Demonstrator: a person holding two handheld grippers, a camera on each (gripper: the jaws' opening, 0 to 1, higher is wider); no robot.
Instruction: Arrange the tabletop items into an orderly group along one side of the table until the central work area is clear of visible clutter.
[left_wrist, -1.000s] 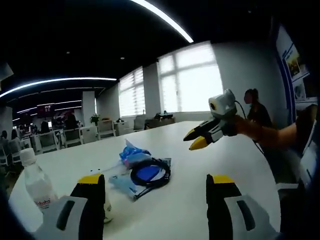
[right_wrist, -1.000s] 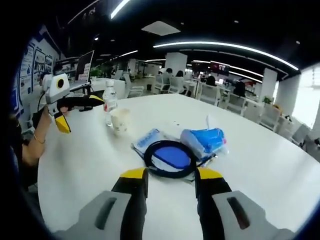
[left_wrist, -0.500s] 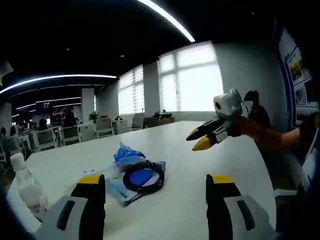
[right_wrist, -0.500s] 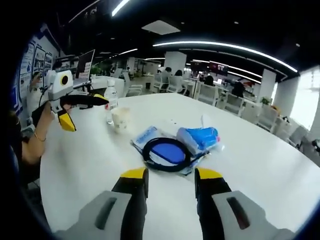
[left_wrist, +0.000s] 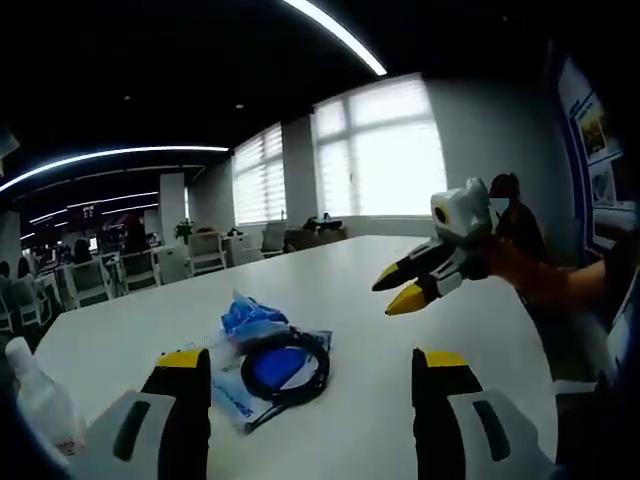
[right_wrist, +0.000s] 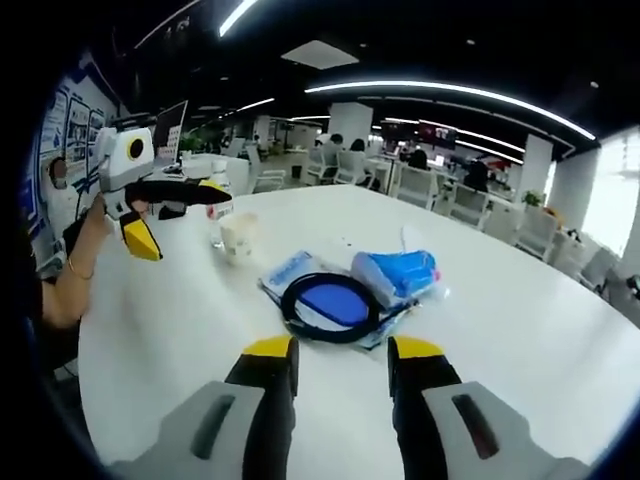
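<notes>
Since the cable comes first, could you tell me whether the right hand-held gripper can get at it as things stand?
Probably yes. The right hand-held gripper is open and aimed at the cable, which lies coiled on the blue packets, with bare table between.

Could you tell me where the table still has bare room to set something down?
The white table is bare on the far side of the blue packet, out to its edge, and between the black cable coil and the right gripper. It is crowded where coil, packet and flat pouch overlap, and near the paper cup and water bottle.
</notes>
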